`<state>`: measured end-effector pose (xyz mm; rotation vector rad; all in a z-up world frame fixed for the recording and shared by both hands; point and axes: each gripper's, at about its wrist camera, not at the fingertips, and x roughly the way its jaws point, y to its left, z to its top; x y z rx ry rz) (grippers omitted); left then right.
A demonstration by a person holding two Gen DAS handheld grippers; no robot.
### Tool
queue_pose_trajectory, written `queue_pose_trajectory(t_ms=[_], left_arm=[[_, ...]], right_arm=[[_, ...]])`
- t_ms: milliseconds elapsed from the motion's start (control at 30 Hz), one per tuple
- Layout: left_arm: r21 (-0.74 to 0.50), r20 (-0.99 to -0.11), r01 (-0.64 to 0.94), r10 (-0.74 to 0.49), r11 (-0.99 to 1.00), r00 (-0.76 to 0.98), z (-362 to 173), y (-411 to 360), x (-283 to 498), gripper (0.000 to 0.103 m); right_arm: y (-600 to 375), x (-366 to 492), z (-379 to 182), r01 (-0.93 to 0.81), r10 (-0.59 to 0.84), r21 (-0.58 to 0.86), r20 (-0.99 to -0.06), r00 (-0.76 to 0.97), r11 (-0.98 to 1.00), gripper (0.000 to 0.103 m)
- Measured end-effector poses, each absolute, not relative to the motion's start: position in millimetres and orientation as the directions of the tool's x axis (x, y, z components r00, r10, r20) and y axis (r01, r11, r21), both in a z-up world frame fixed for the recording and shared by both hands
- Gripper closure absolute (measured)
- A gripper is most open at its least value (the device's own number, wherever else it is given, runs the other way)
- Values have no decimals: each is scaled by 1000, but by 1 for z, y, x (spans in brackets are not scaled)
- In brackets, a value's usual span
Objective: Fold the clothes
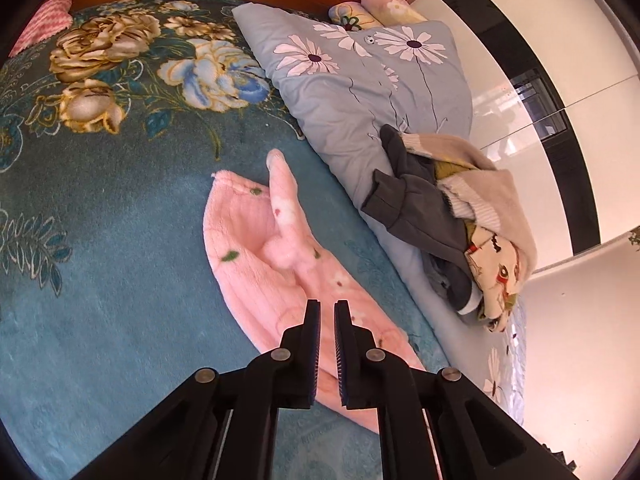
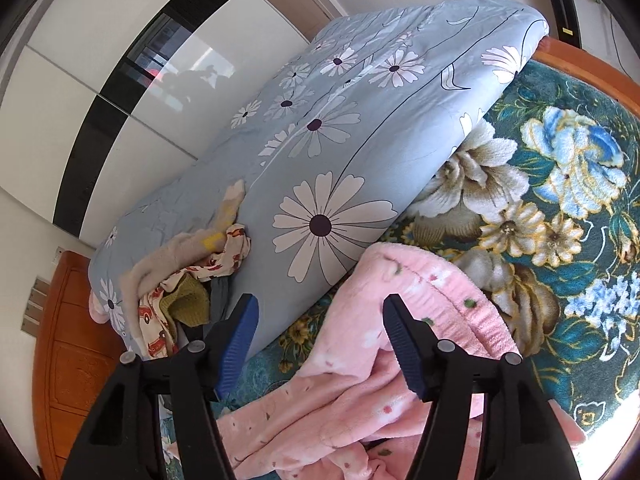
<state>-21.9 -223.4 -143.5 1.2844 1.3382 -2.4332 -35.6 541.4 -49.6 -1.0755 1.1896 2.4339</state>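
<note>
While over pink garment [image 1: 276, 264]: left fingers [image 1: 327, 305] nearly closed, empty; right fingers [image 2: 320, 300] wide apart, empty.

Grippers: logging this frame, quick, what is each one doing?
Left gripper: nearly closed, a narrow gap, over the pink garment, nothing visibly held.
Right gripper: open, empty.

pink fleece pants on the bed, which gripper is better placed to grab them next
Probably right. The right gripper is wide open, just above the bunched pink fleece pants near the waistband. The left gripper is nearly closed over a flat part.
</note>
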Motion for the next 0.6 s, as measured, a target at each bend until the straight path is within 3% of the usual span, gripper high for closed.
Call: queue_pose_trajectory(t_ms=[167,300,600], left_arm=[[-696,-670,386,354,-605,-653,-132,-182,13,74],[-710,-650,338,390,-618,-652,-121,-154,28,68],[-706,-599,199,423,-680,-679,-75,-124,38,59]], right_arm=[[527,23,-85,-460,-182,532,-771,-610,-711,37],[481,65,-132,-362,-265,449,-849,-456,-817,37],[375,79,-178,98,-153,132,-957,-247,-986,37]])
